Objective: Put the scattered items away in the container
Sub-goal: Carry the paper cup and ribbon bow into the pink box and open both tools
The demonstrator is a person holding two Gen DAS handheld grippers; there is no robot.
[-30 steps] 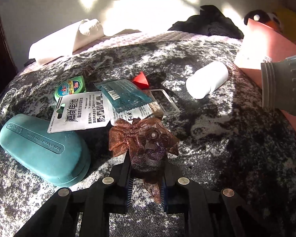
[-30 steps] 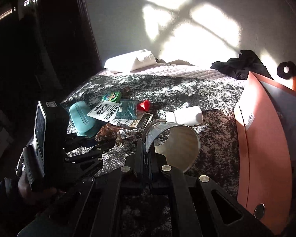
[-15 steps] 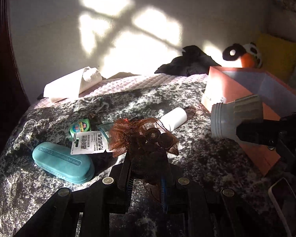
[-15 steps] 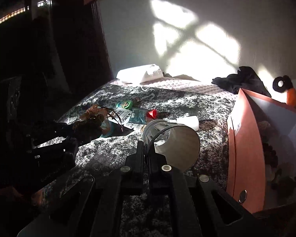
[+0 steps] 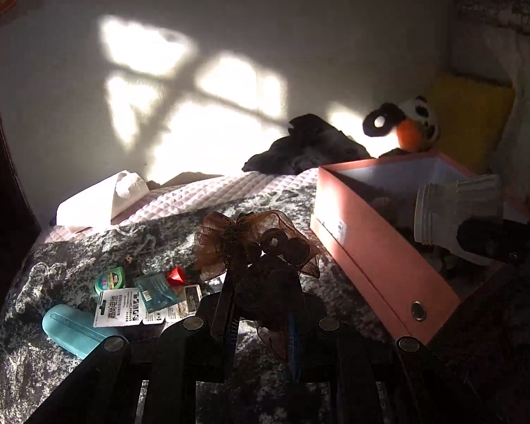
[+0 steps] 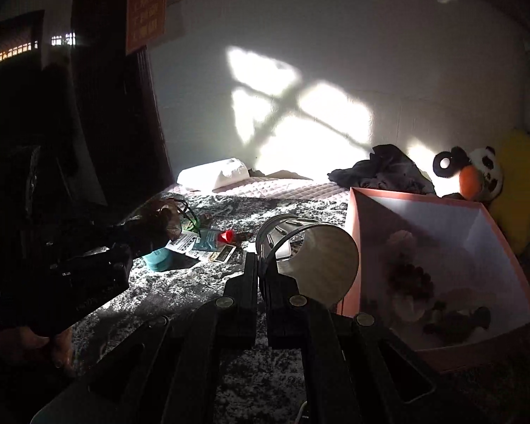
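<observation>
Left wrist view: left claw (image 5: 261, 304) clamped on a brown bow (image 5: 254, 243), raised above the bed (image 5: 335, 293).
Right wrist view: right claw (image 6: 259, 275) is pinched on the rim of a paper cup (image 6: 314, 261), lying sideways just left of the pink box (image 6: 441, 219). Ahead-left of both claws, a teal case (image 5: 74, 328), battery card (image 5: 118, 307) and red piece (image 5: 175, 275) lie scattered on the bed.
</observation>
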